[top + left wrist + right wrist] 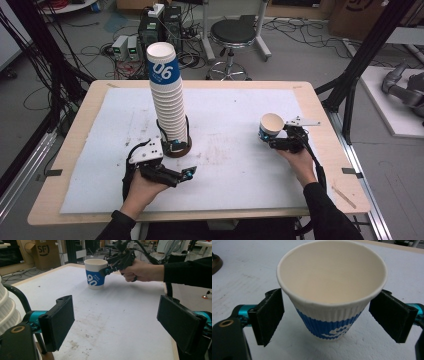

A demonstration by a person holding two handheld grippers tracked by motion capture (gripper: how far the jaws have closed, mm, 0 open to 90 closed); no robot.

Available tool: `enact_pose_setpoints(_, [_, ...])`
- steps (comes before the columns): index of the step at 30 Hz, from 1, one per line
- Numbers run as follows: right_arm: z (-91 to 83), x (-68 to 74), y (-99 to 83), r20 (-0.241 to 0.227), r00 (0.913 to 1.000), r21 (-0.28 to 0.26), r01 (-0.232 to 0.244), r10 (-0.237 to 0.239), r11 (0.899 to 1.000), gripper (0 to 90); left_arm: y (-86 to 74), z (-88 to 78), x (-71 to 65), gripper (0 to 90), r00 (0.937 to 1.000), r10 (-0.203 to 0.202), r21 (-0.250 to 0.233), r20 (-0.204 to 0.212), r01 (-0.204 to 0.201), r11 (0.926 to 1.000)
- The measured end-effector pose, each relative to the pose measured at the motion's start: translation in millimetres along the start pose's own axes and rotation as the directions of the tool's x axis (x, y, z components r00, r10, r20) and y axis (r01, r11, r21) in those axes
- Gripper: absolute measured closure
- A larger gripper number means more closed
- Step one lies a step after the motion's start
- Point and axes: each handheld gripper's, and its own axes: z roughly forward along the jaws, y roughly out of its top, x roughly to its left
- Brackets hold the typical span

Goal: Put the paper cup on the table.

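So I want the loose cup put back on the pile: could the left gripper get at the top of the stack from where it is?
Probably yes. The left gripper is open and empty beside the base of the cup stack, nothing between them. But the stack is tall, so it must lift well up.

A white mat lies on the table and covers most of its top. A tall stack of cups stands upright on a round base left of the mat's middle. The left gripper sits on the mat just in front of that base, near the table's front edge. A single cup stands upright on the mat well to the right of the stack. The right gripper is at this cup, one jaw on each side of it. Behind the table, a stool stands on the floor, with boxes of electronics and cables to its left.
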Motion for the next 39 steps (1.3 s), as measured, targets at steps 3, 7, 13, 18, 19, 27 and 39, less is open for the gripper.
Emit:
enact_pose_setpoints(3, [-5.7, 0.3, -2.1, 0.016, 0.9998, 0.005, -0.006, 0.006, 1.000, 13.0, 0.3, -0.4, 0.0, 14.3, 1.0000, 0.000, -0.002, -0.003, 0.000, 1.0000])
enact_pose_setpoints(7, [-14.9, 0.3, -5.3, 0.012, 0.9999, 0.013, 0.001, -0.001, 1.000, 13.0, 0.6, 0.0, 0.2, 14.3, 1.0000, -0.001, -0.005, -0.002, 0.001, 1.0000])
enact_pose_setpoints(13, [-40.1, 3.9, -5.5, -0.023, 0.9997, -0.021, -0.011, 0.010, 1.000, 13.0, 0.5, 0.0, 0.6, 14.3, 1.0000, -0.002, -0.004, -0.002, 0.002, 1.0000])
enact_pose_setpoints(18, [-68.9, 12.7, -9.0, -0.069, 0.9976, -0.093, -0.008, 0.001, 0.996, 13.1, 0.8, 0.2, 1.5, 14.3, 0.9999, -0.008, -0.005, -0.007, 0.008, 1.0000])
enact_pose_setpoints(19, [-72.2, 13.9, -9.8, -0.079, 0.9968, -0.105, -0.007, -0.002, 0.994, 13.1, 1.2, 0.6, 1.6, 14.3, 1.0000, -0.004, -0.004, -0.008, 0.004, 1.0000])
enact_pose_setpoints(27, [-97.9, 25.3, -13.6, -0.152, 0.9872, -0.181, 0.022, -0.050, 0.983, 13.3, 7.1, 9.9, 3.4, 14.3, 1.0000, 0.000, -0.011, -0.006, 0.000, 0.9999])
enact_pose_setpoints(39, [-106.1, 39.8, 3.8, -0.251, 0.9572, -0.271, 0.073, -0.144, 0.960, 13.3, 2.7, 0.6, 3.9, 14.3, 0.9995, 0.000, -0.019, -0.030, -0.001, 0.9998])
